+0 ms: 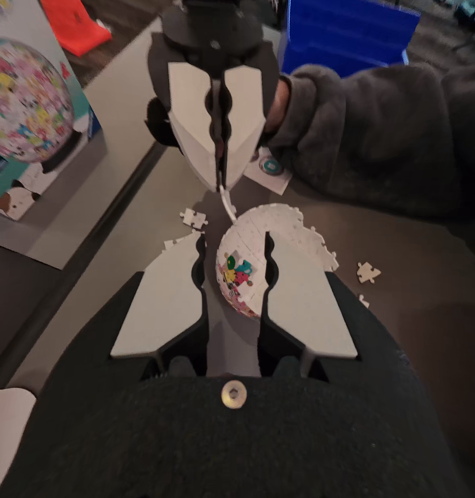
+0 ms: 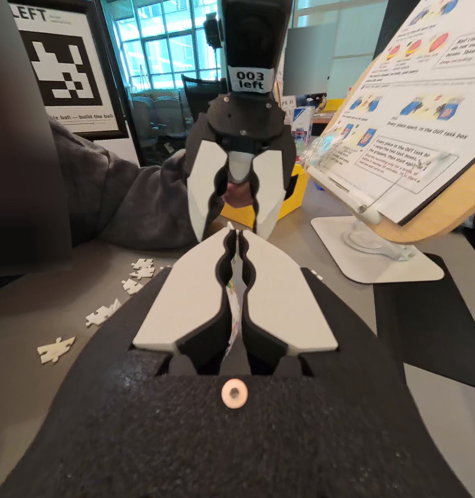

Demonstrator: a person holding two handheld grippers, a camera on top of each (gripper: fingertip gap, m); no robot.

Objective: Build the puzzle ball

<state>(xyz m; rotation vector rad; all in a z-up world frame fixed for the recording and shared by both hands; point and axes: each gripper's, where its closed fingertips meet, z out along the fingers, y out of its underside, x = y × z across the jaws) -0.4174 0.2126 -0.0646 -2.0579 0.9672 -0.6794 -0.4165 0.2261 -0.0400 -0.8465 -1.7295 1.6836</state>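
Note:
A partly built puzzle ball (image 1: 239,258), a white shell with coloured pictures on its outside, lies on the grey table (image 1: 139,204). My left gripper (image 1: 235,235) is open and empty just above it, and its right finger hides part of the shell. My right gripper (image 1: 222,186) comes from the far side. It is shut on a curved white puzzle piece (image 1: 227,204) whose free end touches the shell's rim. In the right wrist view my right gripper (image 2: 236,233) is shut. The left gripper's fingers (image 2: 201,188) stand open right behind its tips.
Loose white pieces lie beside the ball (image 1: 193,217), (image 1: 368,272) and on the table (image 2: 142,266). The puzzle box (image 1: 29,129) stands left, with a blue bin (image 1: 344,35) behind. A grey sleeve (image 1: 379,129) rests on the table. An instruction stand (image 2: 376,258) and a yellow bin (image 2: 257,213) are also nearby. Less than 4 cm separates the two grippers' tips.

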